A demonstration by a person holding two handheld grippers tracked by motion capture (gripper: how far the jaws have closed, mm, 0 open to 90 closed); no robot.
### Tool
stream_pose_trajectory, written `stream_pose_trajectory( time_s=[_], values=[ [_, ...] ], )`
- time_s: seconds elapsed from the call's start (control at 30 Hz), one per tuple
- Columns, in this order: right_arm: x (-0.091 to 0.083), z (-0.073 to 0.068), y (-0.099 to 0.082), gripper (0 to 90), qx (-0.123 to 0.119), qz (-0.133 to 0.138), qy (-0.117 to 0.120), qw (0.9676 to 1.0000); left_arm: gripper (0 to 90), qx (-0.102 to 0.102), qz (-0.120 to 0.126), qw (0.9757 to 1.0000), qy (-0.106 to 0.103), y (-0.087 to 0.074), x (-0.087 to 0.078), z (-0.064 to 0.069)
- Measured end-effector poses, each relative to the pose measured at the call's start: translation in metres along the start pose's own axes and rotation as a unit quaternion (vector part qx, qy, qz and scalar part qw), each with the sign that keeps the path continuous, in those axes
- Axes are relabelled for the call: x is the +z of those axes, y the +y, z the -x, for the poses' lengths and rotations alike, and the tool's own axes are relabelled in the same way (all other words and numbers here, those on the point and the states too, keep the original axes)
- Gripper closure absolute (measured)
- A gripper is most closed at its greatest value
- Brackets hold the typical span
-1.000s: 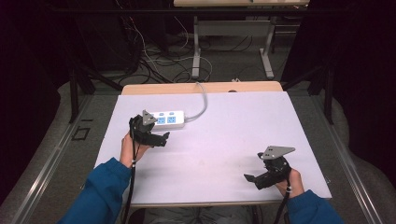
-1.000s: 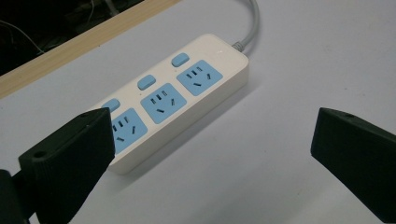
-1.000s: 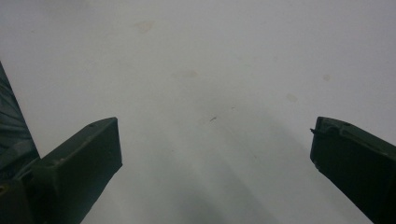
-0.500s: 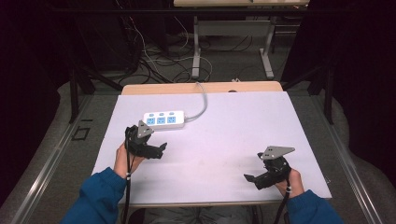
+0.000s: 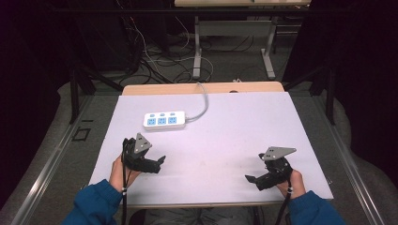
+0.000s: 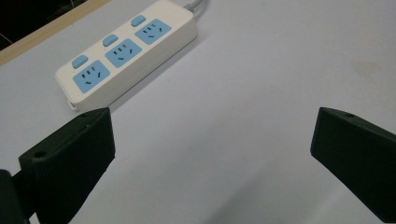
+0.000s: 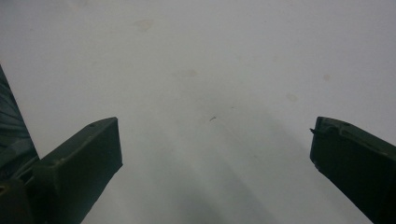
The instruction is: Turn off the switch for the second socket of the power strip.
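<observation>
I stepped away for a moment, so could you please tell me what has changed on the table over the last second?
The left tool drew back from the power strip toward the person's near edge, jaws open and empty. The power strip lies where it was, and the right tool stayed put, open, at the near right.

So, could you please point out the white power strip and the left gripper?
white power strip with blue sockets (image 5: pixel 164 121): high view, on its middle socket.
left gripper (image 5: pixel 157 163): high view, between its open jaws.
</observation>
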State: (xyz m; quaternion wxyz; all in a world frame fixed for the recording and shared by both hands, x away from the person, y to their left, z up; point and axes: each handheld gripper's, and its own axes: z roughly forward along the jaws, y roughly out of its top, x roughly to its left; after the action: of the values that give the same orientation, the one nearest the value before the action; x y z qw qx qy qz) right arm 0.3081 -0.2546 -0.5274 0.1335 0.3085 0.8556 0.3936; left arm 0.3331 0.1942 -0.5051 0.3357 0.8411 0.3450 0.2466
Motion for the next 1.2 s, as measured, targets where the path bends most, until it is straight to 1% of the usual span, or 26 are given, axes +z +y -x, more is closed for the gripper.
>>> stream_pose_trajectory(
  time_s=[0.03, 0.07, 0.1, 0.17, 0.2, 0.27, 0.37, 0.43, 0.53, 0.57, 0.7, 0.73, 0.8, 0.83, 0.87, 0.9, 0.93, 0.97, 1.0, 1.07, 1.1, 1.13, 1.17, 1.2],
  values=[
    [0.0, 0.0, 0.0, 1.7, 0.0, 0.0, 0.0, 1.0, 0.0, 0.006, 0.0, 1.0, 0.002, -0.001, -0.001, 0.0],
    [0.0, 0.0, 0.0, 1.6, 0.0, 0.0, 0.0, 1.0, 0.0, 0.006, -0.001, 1.0, 0.001, -0.002, -0.003, 0.001],
    [0.0, 0.0, 0.0, 1.6, 0.0, 0.0, 0.0, 1.0, 0.0, 0.001, 0.002, 1.0, -0.003, -0.004, -0.004, 0.003],
    [0.0, 0.0, 0.0, 1.6, -0.001, 0.0, 0.0, 1.0, 0.0, 0.005, 0.003, 1.0, -0.004, -0.007, -0.006, 0.005],
    [0.0, 0.0, 0.0, 1.6, 0.0, 0.0, 0.0, 1.0, 0.0, 0.009, 0.005, 0.9999, -0.001, -0.008, -0.008, 0.005],
    [0.0, 0.0, 0.0, 1.7, 0.0, 0.0, 0.0, 1.0, 0.0, 0.007, 0.007, 0.9999, -0.005, -0.011, -0.01, 0.007],
    [0.0, 0.0, 0.0, 1.7, -0.001, 0.0, 0.0, 1.0, 0.0, 0.012, 0.007, 0.9999, -0.004, -0.015, -0.012, 0.009],
    [0.0, 0.0, 0.0, 1.7, 0.0, 0.0, 0.0, 1.0, 0.0, 0.014, 0.006, 0.9999, -0.008, -0.019, -0.014, 0.011],
    [0.0, 0.0, 0.0, 1.7, -0.001, -0.001, 0.001, 1.0, 0.0, 0.014, 0.008, 0.9998, -0.009, -0.023, -0.015, 0.015],
    [0.0, 0.0, 0.0, 1.7, 0.0, -0.001, 0.002, 1.0, 0.0, 0.018, 0.007, 0.9998, -0.01, -0.025, -0.016, 0.016],
    [0.0, 0.0, 0.0, 1.7, -0.002, -0.001, 0.0, 1.0, 0.0, 0.023, 0.007, 0.9996, -0.012, -0.029, -0.019, 0.019],
    [0.0, 0.0, 0.0, 1.7, -0.001, 0.0, 0.001, 1.0, 0.0, 0.02, 0.01, 0.9997, -0.013, -0.03, -0.019, 0.02],
    [0.0, 0.0, 0.0, 1.7, -0.002, 0.0, 0.0, 1.0, 0.0, 0.023, 0.01, 0.9996, -0.013, -0.033, -0.021, 0.021],
    [0.0, 0.0, 0.0, 1.7, -0.003, 0.0, 0.0, 1.0, 0.0, 0.029, 0.009, 0.9995, -0.009, -0.033, -0.022, 0.021],
    [0.0, 0.0, 0.0, 1.6, 0.0, -0.001, 0.002, 1.0, 0.0, 0.027, 0.01, 0.9995, -0.012, -0.034, -0.022, 0.022],
    [0.001, 0.0, 0.0, 1.7, 0.0, -0.001, 0.003, 1.0, 0.0, 0.028, 0.009, 0.9995, -0.009, -0.035, -0.023, 0.022],
    [0.001, 0.0, 0.0, 1.7, -0.001, -0.002, 0.002, 1.0, 0.0, 0.023, 0.01, 0.9996, -0.009, -0.036, -0.023, 0.023],
    [0.001, 0.0, 0.0, 1.7, -0.001, -0.002, 0.003, 1.0, 0.0, 0.023, 0.013, 0.9996, -0.01, -0.037, -0.023, 0.023],
    [0.0, 0.0, 0.0, 1.7, -0.001, -0.001, 0.002, 1.0, 0.0, 0.026, 0.01, 0.9996, -0.01, -0.037, -0.024, 0.023],
    [0.0, 0.0, 0.0, 1.7, 0.0, -0.001, 0.002, 1.0, 0.0, 0.025, 0.013, 0.9996, -0.01, -0.039, -0.024, 0.024],
    [0.0, 0.0, 0.0, 1.6, 0.0, -0.001, 0.002, 1.0, 0.0, 0.03, 0.012, 0.9994, -0.011, -0.039, -0.025, 0.025],
    [0.0, 0.0, 0.0, 1.7, 0.0, -0.001, 0.002, 1.0, 0.0, 0.032, 0.011, 0.9994, -0.009, -0.04, -0.026, 0.025],
    [0.0, 0.0, 0.0, 1.7, -0.001, -0.001, 0.002, 1.0, 0.0, 0.03, 0.012, 0.9994, -0.01, -0.041, -0.026, 0.026],
    [0.0, 0.0, 0.0, 1.7, -0.001, -0.001, 0.002, 1.0, 0.0, 0.029, 0.017, 0.9994, -0.006, -0.042, -0.026, 0.026]
  ],
)
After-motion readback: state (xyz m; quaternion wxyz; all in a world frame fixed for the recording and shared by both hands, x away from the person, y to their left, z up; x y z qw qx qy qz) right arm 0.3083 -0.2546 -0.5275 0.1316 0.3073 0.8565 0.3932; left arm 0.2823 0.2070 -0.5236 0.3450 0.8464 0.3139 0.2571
